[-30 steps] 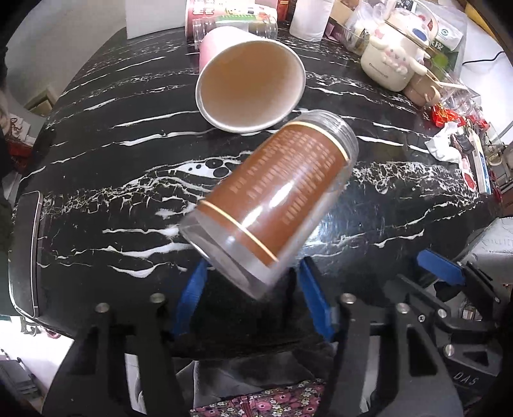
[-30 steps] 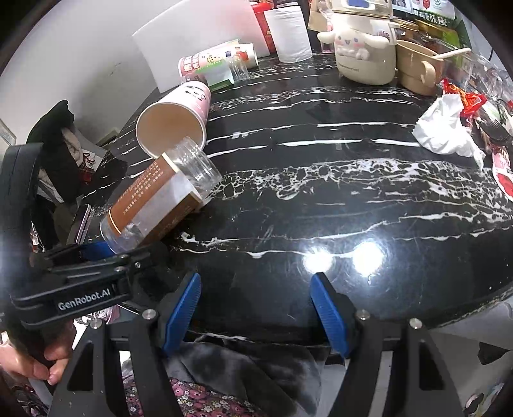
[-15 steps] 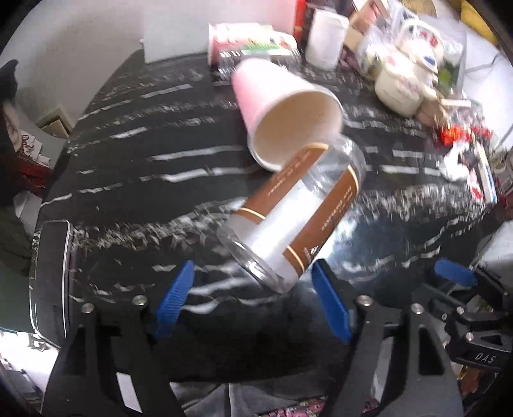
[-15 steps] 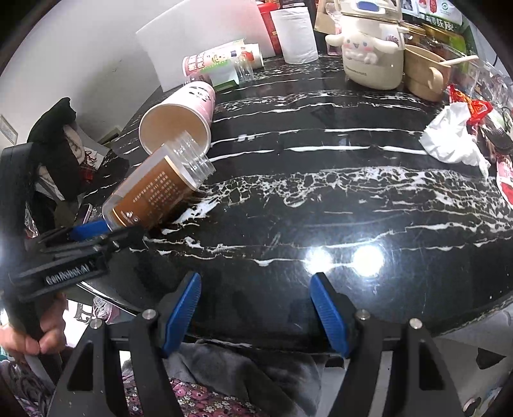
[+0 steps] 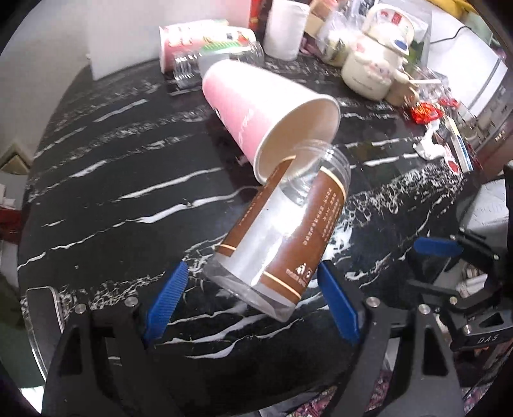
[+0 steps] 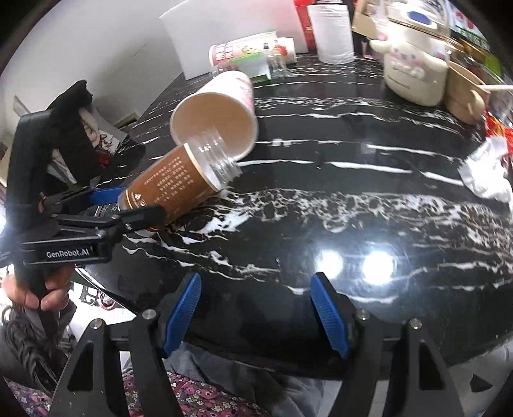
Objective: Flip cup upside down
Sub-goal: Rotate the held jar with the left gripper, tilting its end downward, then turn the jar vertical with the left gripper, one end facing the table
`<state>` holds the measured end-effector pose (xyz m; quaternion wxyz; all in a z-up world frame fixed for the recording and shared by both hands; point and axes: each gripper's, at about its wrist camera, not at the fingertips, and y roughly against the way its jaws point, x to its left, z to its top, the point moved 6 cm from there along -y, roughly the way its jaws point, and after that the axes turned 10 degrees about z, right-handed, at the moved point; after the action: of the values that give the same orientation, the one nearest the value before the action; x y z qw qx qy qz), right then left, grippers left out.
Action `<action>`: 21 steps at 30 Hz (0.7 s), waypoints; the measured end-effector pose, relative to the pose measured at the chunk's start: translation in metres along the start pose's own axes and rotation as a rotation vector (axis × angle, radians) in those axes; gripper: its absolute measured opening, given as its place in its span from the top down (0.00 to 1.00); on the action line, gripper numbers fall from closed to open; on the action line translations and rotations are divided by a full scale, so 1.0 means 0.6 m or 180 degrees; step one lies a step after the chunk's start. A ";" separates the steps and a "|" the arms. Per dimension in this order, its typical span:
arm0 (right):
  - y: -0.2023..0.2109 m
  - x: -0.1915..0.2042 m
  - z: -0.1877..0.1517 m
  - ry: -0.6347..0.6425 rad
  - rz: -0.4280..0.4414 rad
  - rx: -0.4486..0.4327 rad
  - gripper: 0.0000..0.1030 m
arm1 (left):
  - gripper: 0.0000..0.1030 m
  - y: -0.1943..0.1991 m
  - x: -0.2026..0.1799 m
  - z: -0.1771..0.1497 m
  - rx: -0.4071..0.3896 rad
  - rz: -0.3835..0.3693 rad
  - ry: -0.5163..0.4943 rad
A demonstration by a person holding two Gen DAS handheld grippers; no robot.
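Observation:
A clear plastic jar with a brown label (image 5: pixel 285 231) lies on its side on the black marble table (image 5: pixel 112 179), its open mouth against the rim of a pink paper cup (image 5: pixel 263 109) that also lies on its side. My left gripper (image 5: pixel 250 298) is open, its blue pads on either side of the jar's base, not gripping it. In the right wrist view the jar (image 6: pixel 179 189) and cup (image 6: pixel 218 118) lie at the left, with the left gripper (image 6: pixel 128 208) at the jar's base. My right gripper (image 6: pixel 256 314) is open and empty over the table's near edge.
At the back stand a paper roll (image 5: pixel 285 29), boxed cups and jars (image 5: pixel 205 41) lying down, a white character-shaped appliance (image 6: pixel 416 67) and a beige mug (image 6: pixel 465 99). A crumpled tissue (image 6: pixel 487 176) lies at the right. A phone (image 5: pixel 41 324) rests at the left edge.
My left gripper opened and let the jar go; the jar now rests on the table against the cup. The left gripper drew back a little. The right gripper barely moved.

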<state>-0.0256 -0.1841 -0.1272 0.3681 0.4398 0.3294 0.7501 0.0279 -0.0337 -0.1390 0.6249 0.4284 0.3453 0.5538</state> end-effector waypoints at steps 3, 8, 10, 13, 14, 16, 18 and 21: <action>-0.006 0.005 0.008 0.0042 0.0008 0.0034 0.31 | 0.20 -0.014 -0.002 -0.003 0.0087 -0.0039 -0.0050; -0.014 0.004 0.015 0.0077 -0.0024 0.0081 0.31 | 0.20 -0.019 -0.017 -0.005 0.0022 -0.0067 -0.0227; -0.018 0.003 0.016 0.0081 -0.0027 0.0105 0.31 | 0.20 -0.010 -0.024 0.000 -0.0085 -0.0078 -0.0329; -0.022 0.003 0.013 0.0074 -0.0006 0.0137 0.31 | 0.20 -0.003 -0.036 0.006 -0.0188 -0.0015 -0.0535; -0.023 0.004 0.013 0.0063 0.0005 0.0146 0.31 | 0.20 -0.006 -0.041 0.005 -0.0168 0.0023 -0.0642; -0.025 0.004 0.013 0.0051 0.0026 0.0162 0.31 | 0.21 -0.014 -0.050 0.000 -0.0070 0.0097 -0.0838; -0.024 0.003 0.012 0.0051 0.0024 0.0164 0.31 | 0.23 -0.017 -0.058 -0.007 -0.0030 0.0101 -0.0976; -0.023 0.003 0.013 0.0038 0.0045 0.0159 0.31 | 0.39 -0.019 -0.066 -0.016 -0.0022 0.0159 -0.1154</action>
<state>-0.0156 -0.1746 -0.1346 0.3497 0.4467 0.3471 0.7468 0.0175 -0.0719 -0.1548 0.6644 0.5275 0.2144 0.4840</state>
